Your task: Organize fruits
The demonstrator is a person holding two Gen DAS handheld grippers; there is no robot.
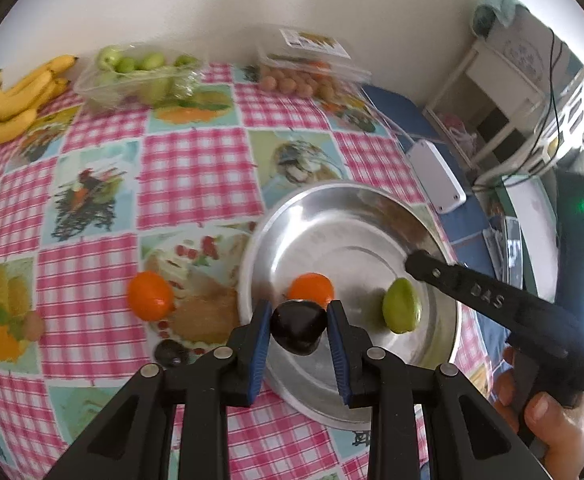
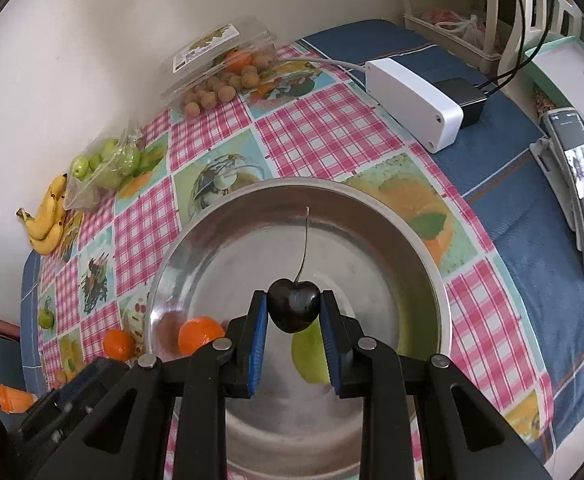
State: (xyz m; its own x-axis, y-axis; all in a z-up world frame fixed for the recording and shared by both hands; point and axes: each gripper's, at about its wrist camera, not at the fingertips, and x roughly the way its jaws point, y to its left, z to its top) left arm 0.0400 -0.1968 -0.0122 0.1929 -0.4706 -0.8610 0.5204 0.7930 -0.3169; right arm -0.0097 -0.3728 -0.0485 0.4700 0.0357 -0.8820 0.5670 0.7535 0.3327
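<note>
— Fingers on our left gripper (image 1: 299,326) pinch a dark cherry (image 1: 299,331) over the steel bowl's (image 1: 443,344) seven-o'clock rim, angled down to drop it in.

— Our right gripper (image 2: 293,312) clamps another cherry (image 2: 293,304), stem at twelve o'clock, above the bowl's (image 2: 423,248) centre, over the green fruit (image 2: 309,356) and orange (image 2: 200,334).

Both looking steeply down from close above, left wrist onto the steel bowl (image 1: 371,220) from its 7 o'clock rim, right wrist from its 6 o'clock edge, sharing bowl (image 2: 391,216), checked tablecloth (image 1: 196,176) and far wall.
</note>
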